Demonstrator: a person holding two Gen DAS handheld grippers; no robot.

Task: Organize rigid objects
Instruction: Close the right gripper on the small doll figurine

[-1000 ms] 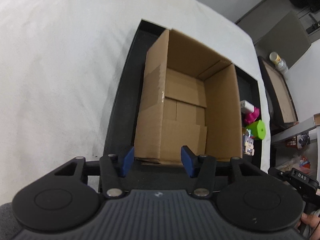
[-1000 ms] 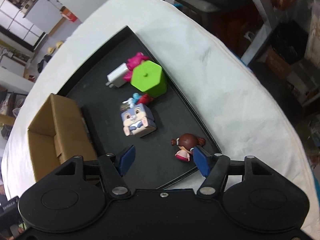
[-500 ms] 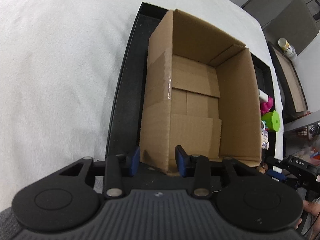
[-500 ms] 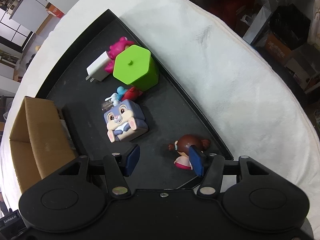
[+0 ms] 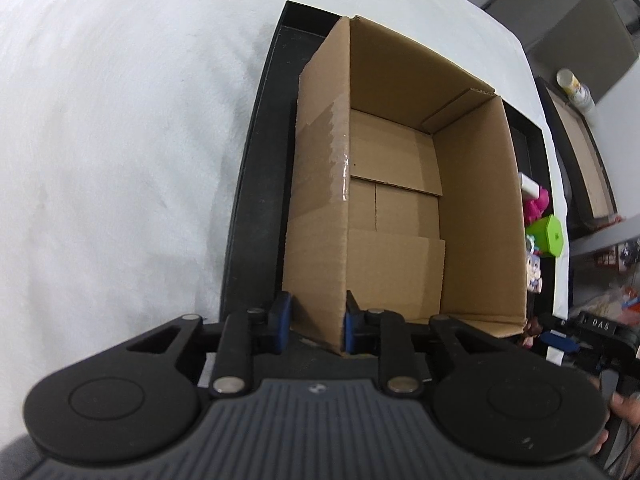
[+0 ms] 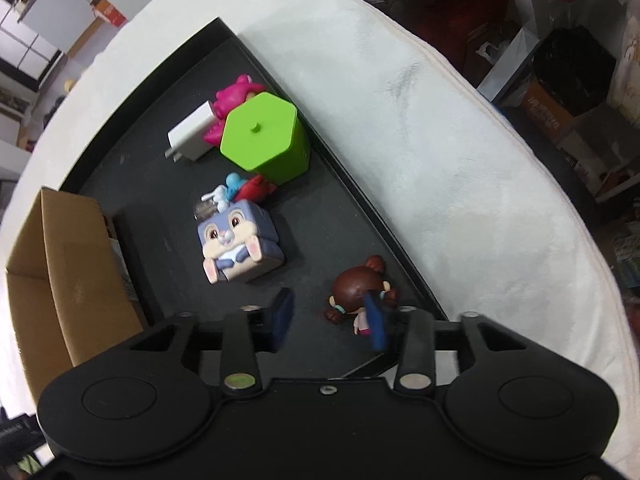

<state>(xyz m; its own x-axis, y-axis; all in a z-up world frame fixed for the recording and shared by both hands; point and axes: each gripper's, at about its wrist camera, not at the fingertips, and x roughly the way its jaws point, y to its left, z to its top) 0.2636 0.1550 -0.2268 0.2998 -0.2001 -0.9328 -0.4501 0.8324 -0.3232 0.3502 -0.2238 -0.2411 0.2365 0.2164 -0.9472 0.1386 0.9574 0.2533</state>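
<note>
Left tool [image 5: 314, 322] is clamped on the near corner wall of the open cardboard box [image 5: 400, 200], one blue pad outside, one inside, pressed tight against the cardboard. The box stands upright in the black tray [image 5: 256, 200], and nothing lies inside it but its own folded bottom flaps. The tray sits on a white, cloth-covered surface [image 5: 120, 140].

Over on the other side, the right tool [image 6: 328, 320] points down at the brown-haired doll figure [image 6: 352, 288], which lies near the tray's corner. Its jaws are closing, with the doll between them: the right pad overlaps the doll's body, the left pad stands clear of it, so no firm pinch there.

The rest of the toys are further up the tray: a purple-grey bunny cube [image 6: 236, 246], a small blue-and-red figure [image 6: 248, 188] just behind it, then a green hexagonal container [image 6: 264, 136], with a white charger plug [image 6: 190, 132] and a pink toy [image 6: 232, 98] tucked against it.
</note>
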